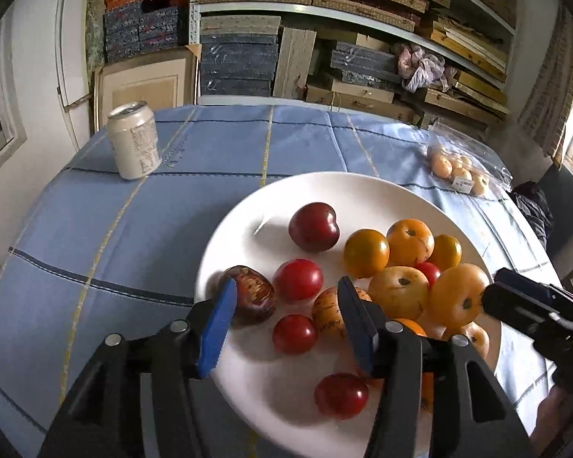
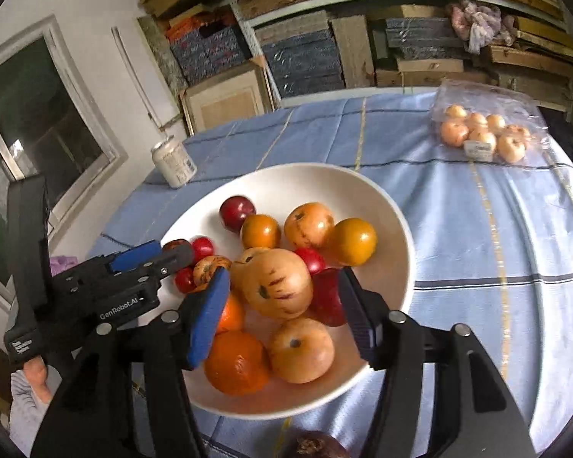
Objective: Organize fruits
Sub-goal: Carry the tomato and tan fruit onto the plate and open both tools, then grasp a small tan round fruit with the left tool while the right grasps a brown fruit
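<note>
A white plate (image 1: 248, 225) on the blue tablecloth holds several red and orange fruits. My left gripper (image 1: 286, 324) is open above the plate's near left part, over small red fruits (image 1: 295, 334); a dark brown fruit (image 1: 254, 297) lies by its left finger. My right gripper (image 2: 282, 305) is open around a large pale orange fruit (image 2: 279, 288), its jaws apart from it on both sides. An orange (image 2: 237, 362) and a dark red plum (image 2: 237, 208) also lie in the plate (image 2: 393, 229). The left gripper (image 2: 149, 263) shows in the right wrist view.
A white drink can (image 1: 133, 141) stands at the far left of the table. A clear bag of pale fruits (image 2: 485, 133) lies at the far right. A dark fruit (image 2: 317, 446) lies on the cloth by the plate's near edge. Shelves of boxes stand behind.
</note>
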